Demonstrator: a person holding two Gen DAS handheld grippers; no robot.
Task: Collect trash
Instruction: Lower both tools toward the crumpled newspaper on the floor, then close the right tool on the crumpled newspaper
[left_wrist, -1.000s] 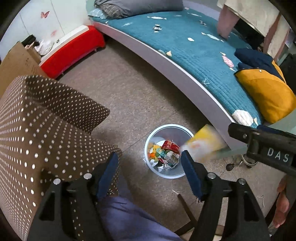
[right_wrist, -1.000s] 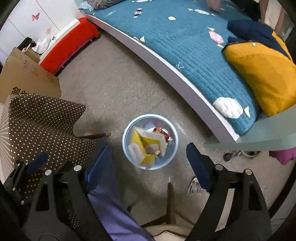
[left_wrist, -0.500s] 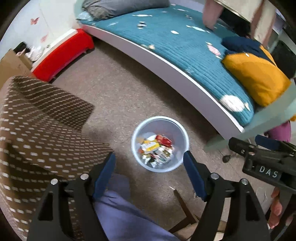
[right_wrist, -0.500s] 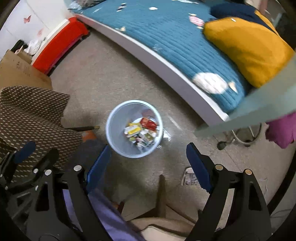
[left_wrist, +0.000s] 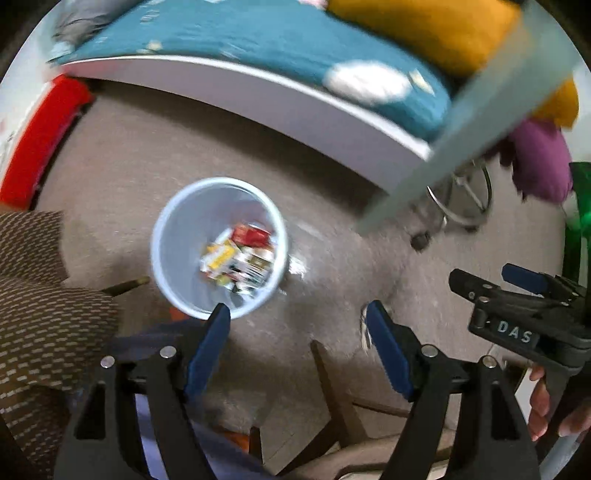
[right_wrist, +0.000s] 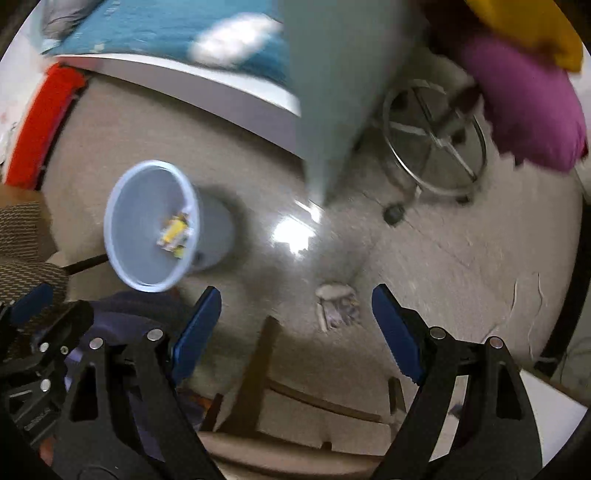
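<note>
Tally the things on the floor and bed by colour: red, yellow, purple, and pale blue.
Red: 1, the red bench
Yellow: 1, the yellow cushion
Purple: 1, the purple cushion
Pale blue: 1, the waste bin
Total: 4

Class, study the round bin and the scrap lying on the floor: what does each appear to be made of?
Bin: probably plastic; smooth, pale blue, thin even rim and seamless tapered wall.
Scrap: likely crumpled paper or wrapper; creased, whitish with faint print, though blur leaves it uncertain.
</note>
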